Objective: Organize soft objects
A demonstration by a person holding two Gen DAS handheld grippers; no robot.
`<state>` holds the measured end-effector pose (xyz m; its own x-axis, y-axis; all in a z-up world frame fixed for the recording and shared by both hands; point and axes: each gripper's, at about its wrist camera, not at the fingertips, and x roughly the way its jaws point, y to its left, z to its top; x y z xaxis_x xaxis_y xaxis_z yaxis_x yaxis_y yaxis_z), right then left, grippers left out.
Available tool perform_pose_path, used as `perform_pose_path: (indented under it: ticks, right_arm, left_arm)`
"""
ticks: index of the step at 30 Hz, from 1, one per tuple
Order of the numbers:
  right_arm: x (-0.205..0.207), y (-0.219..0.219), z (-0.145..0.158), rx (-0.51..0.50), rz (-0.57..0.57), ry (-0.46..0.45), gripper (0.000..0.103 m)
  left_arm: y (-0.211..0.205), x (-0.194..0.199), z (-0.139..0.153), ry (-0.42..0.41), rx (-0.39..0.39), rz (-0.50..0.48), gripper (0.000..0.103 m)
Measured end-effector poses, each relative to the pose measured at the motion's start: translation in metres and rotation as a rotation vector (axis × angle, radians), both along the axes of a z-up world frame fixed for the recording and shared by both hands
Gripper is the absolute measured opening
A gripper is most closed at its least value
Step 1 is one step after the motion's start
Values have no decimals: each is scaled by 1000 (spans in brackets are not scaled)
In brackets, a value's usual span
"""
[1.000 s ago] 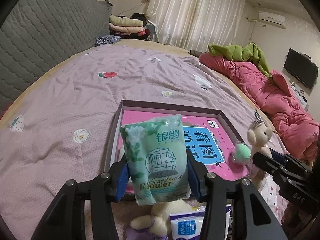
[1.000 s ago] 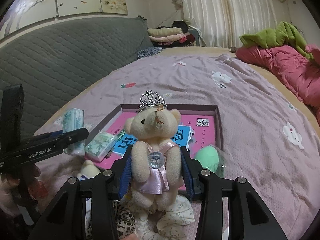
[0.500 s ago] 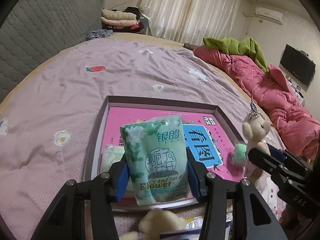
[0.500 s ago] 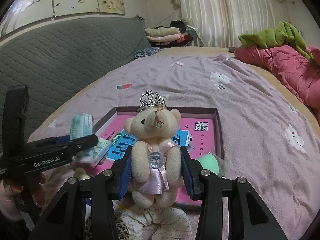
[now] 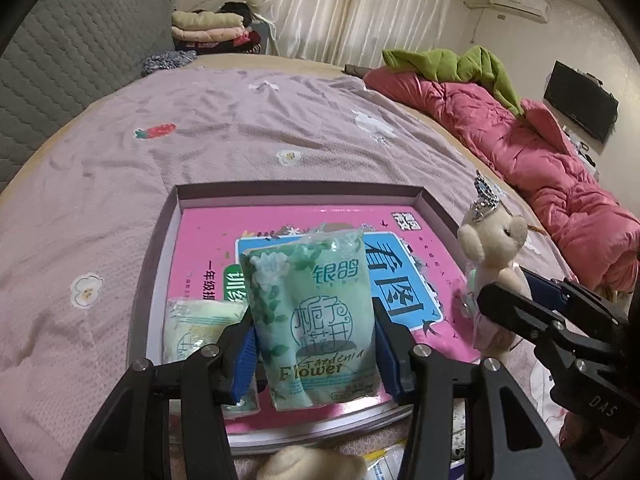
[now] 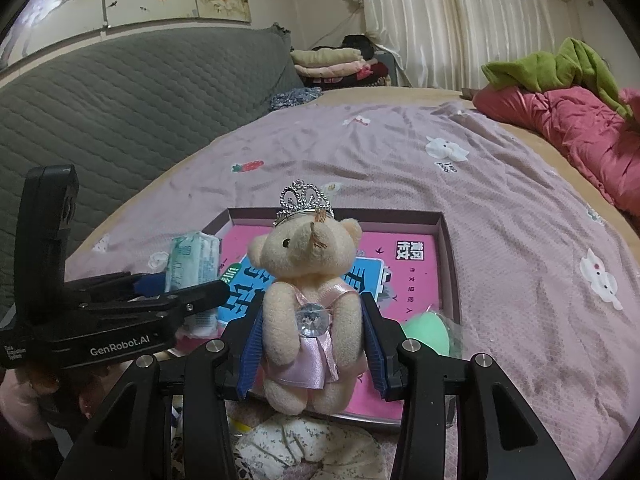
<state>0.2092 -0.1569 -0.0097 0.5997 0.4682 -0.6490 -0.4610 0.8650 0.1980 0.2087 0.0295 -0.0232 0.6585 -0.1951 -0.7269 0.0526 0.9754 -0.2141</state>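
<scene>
Nearest the cameras, at the bed's edge, lie a cream plush [image 5: 308, 462] and a floral cloth [image 6: 308, 448], both partly cut off by the frame. Just beyond them a shallow tray [image 5: 160, 264] sits on the lilac bedspread [image 5: 240, 120]; its floor is a pink and blue printed sheet, with a pale tissue pack [image 5: 196, 324] in its near left corner and a green sponge [image 6: 426, 334] in a clear wrapper at its near right. The left hand-held gripper [image 5: 314, 344] points down over the tray's near edge, its blue pads clenched on the sides of a green pack [image 5: 316, 320] that stands upright between them above the tray floor. The right hand-held gripper [image 6: 312, 332] is likewise angled down and grasps a crowned bear [image 6: 308, 280] in a pink dress by the body, upright, over the tray's near right part beside the sponge. In the right wrist view a hand [image 6: 28, 396] shows at the lower left under the left tool. Farther off, the bedspread carries small patches of a strawberry and flowers; a grey quilted headboard [image 6: 120, 112] rises at the left, and a pink quilt [image 5: 520, 148] with a green garment [image 5: 452, 64] on it lies along the right. Folded clothes [image 5: 208, 26] are stacked at the far end before white curtains [image 5: 352, 8], with an air conditioner [image 5: 520, 0] and a dark screen [image 5: 580, 106] on the right wall.
</scene>
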Motion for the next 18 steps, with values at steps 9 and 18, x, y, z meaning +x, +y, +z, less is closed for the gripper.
perform_pose_path:
  ticks: [9,18]
  right_arm:
    - [3,3,-5,-14,2,15,46]
    - [7,7,-10,-37,-5,26,46]
  left_arm:
    - [-3,4,-10,42,0,-22,50]
    - [-9,7,-17,72,15,-41,50]
